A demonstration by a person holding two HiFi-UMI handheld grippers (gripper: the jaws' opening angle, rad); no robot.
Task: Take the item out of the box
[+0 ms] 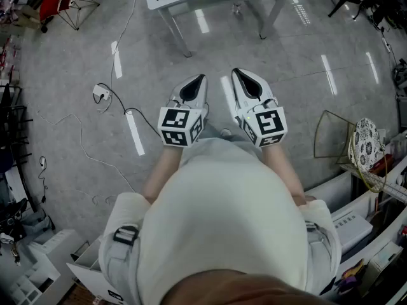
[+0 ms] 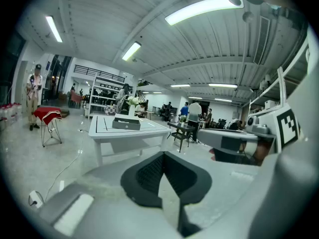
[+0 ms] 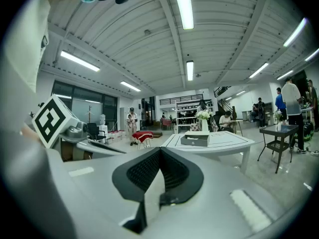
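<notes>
While we hold both tools out ahead of the body, we count two grippers, side by side and near each other above the grey floor [image 1: 76, 62]. On the left gripper [image 1: 200, 82], its own view shows the two dark pads meeting along one seam, clenched on each other with no object between them. The right gripper [image 1: 240, 79] is in the same condition: jaws pressed fully together and empty. We count two cubes, the left marker cube [image 1: 179, 126] and the right marker cube [image 1: 267, 124], one at the body end of each gripper.

We count one white table [image 2: 124, 133] standing well ahead of both grippers, with black lines marked on its top. One grey box [image 2: 126, 123] rests upright on that top, well apart from either gripper, and both gripper views face it. The item does not show; it may lie inside the box, but at this range we cannot make out the contents. One vase of white flowers [image 3: 203, 119] stands just behind the box.

Elsewhere we count one folding stool draped in red [image 2: 47, 116], one person [image 2: 34, 97] standing beside it, and one small dark table [image 3: 278, 132] to the right of the white one. One white plug block [image 1: 100, 94] lies on the floor, its cable trailing toward the left gripper.
</notes>
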